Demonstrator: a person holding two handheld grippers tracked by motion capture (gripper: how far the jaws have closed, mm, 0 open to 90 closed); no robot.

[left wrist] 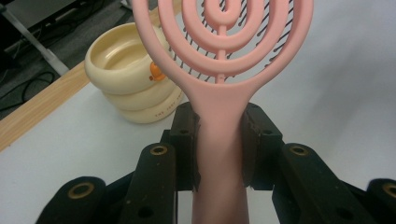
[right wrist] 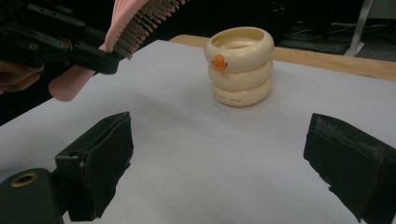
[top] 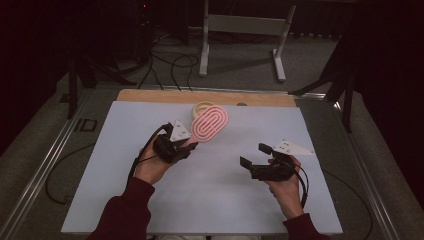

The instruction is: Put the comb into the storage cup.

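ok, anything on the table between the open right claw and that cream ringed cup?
Nothing visible. In the right gripper view, bare white table runs from the right claw to the cream cup. The pink brush, clamped in the left claw, is raised off to the side.

The pink hairbrush (top: 209, 123) has an oval head of concentric plastic loops with dark bristles behind them (the loops run around a short central stem). Its flat handle is clamped between two black pads (left wrist: 186, 140), and the brush is held up off the table, head pointing toward the far edge. In the high view the head hangs over the middle of the far edge of the white sheet, partly covering a cream ringed cup (top: 202, 108).
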